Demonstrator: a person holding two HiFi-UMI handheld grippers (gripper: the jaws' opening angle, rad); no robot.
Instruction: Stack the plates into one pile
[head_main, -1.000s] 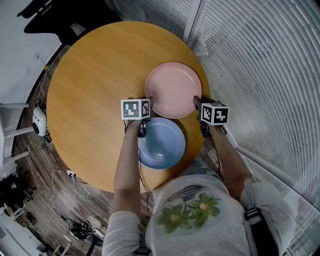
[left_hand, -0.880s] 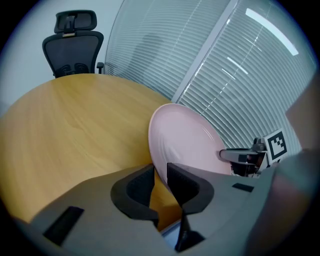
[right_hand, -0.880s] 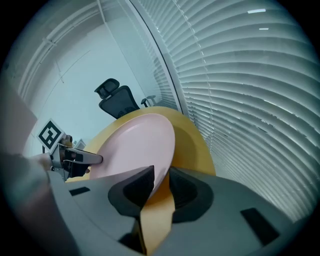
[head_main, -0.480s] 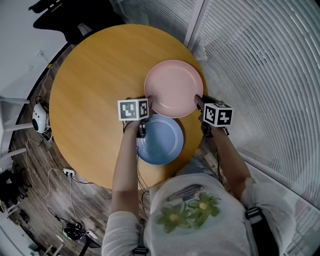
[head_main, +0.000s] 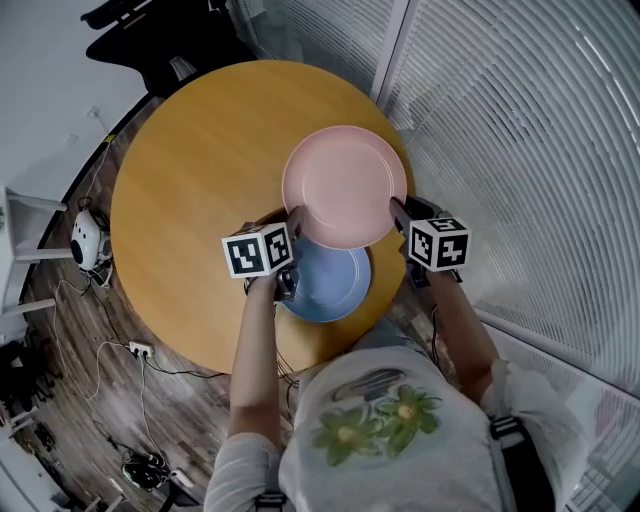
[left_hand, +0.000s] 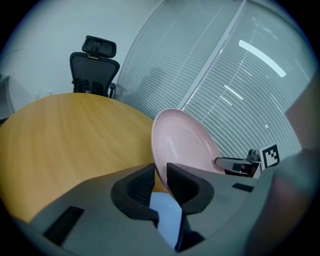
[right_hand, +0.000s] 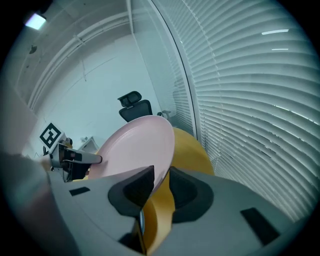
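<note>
Wooden and warm orange, the big round tabletop (head_main: 190, 200) carries the whole job, and we stand at its near edge. Above it we hold the glossy round pink plate (head_main: 345, 185), roughly level and, by the shadow beside it, lifted clear of the wood. In the head view its near edge overlaps the far part of the smaller-looking round blue plate (head_main: 335, 285), which lies flat on the tabletop just in front of us. Our left tool (head_main: 293, 216) is clamped on the pink plate's left rim, the dark pads pinching the thin edge with only its thickness between them. Our right tool (head_main: 397, 208) grips the opposite rim in the same narrow pinch. We judge the step in hand to be the carry: the pink plate is picked up, not yet centred over the blue one. The next move calls for drawing both tools toward us together, keeping the plate level so that neither rim slips. Then we should lower it until it nests on the blue plate. Only once it rests there should we open the pads and draw each tool away sideways.
</note>
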